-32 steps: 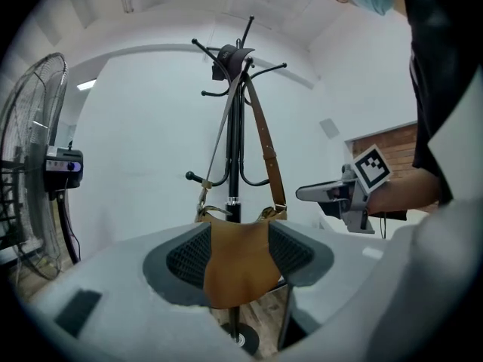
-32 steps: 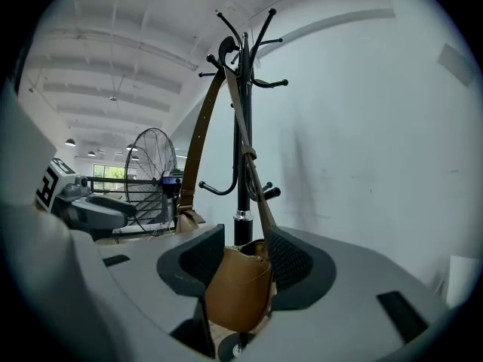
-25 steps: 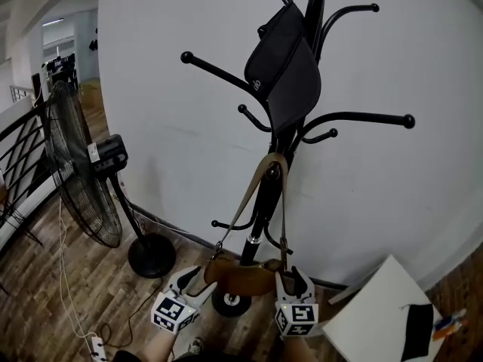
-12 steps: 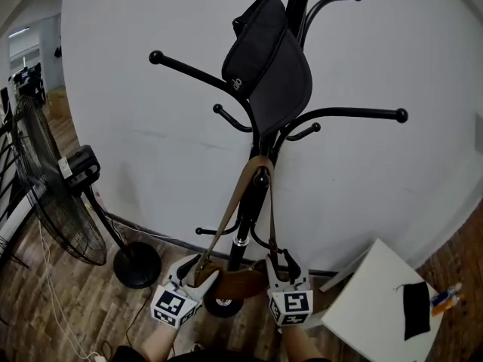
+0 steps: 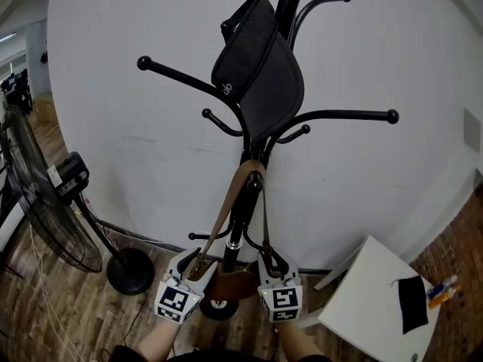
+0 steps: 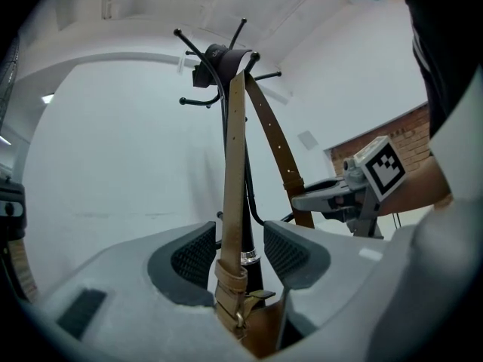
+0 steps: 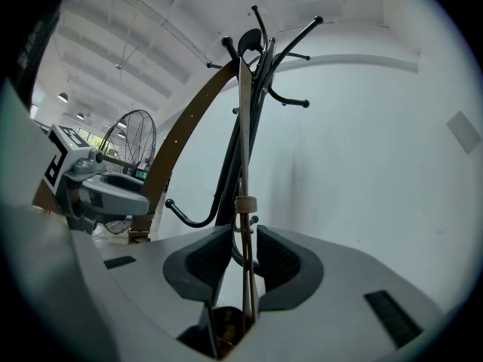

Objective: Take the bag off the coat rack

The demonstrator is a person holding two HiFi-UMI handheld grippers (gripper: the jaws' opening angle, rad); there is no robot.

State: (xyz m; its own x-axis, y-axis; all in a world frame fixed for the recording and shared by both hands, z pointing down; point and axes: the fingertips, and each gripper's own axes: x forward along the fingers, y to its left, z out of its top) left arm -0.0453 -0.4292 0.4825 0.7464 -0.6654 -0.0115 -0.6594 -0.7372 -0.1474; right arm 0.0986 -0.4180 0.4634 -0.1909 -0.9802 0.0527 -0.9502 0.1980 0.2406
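Note:
A brown leather bag [image 5: 229, 283] hangs low on the black coat rack [image 5: 249, 194], its long strap [image 5: 225, 211] looped over a hook. A black bag [image 5: 256, 74] hangs higher up. My left gripper [image 5: 190, 271] is at the brown bag's left end. In the left gripper view the strap [image 6: 235, 194] runs up between the pads [image 6: 198, 256]; the jaws are closing, with gaps still showing. My right gripper [image 5: 273, 268] is at the bag's right end. There the strap [image 7: 245, 202] stands edge-on between narrowing pads [image 7: 278, 259], not visibly pinched.
A black standing fan [image 5: 41, 210] is at the left, its round base [image 5: 130, 271] on the wooden floor. A white table [image 5: 370, 308] with a black item [image 5: 411, 304] and pens [image 5: 441, 289] sits at the lower right. Behind the rack is a white wall [image 5: 377, 179].
The view has swung, so rack and fan sit further left in frame. Both grippers have stayed at the brown bag's ends and drawn slightly closer together.

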